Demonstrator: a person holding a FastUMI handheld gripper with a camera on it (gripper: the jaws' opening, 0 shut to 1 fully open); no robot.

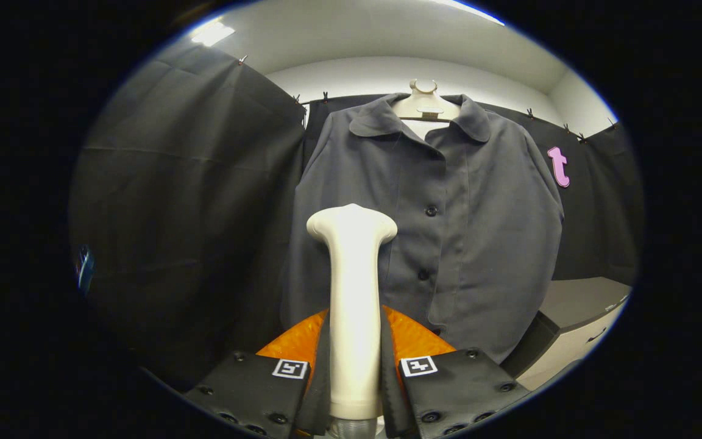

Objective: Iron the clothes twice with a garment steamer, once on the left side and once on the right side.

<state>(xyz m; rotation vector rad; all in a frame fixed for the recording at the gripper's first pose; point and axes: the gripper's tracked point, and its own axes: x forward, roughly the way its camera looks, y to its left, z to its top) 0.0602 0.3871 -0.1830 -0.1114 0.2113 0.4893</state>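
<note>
While my jaws [354, 372] are clamped on the cream handle of the garment steamer [354, 292], one black finger [253, 387] presses each side of it, and the handle rises straight up between them to a wider rounded head. That head stands in front of the lower left half of the dark grey jacket [442, 225], beside its row of dark buttons [431, 211]; I cannot tell whether the head touches the cloth or sits just short of it. Behind the handle, orange parts of my body [415, 338] show on both sides. The jacket hangs upright on a pale hanger [424, 105], collar open, its front facing me, with the booth's black cloth wall [192, 201] behind it and off to the left. Beyond the jacket's lower right hem stands a low cabinet [576, 326] with a grey top and a light front, near the hem but apart from my fingers.
</note>
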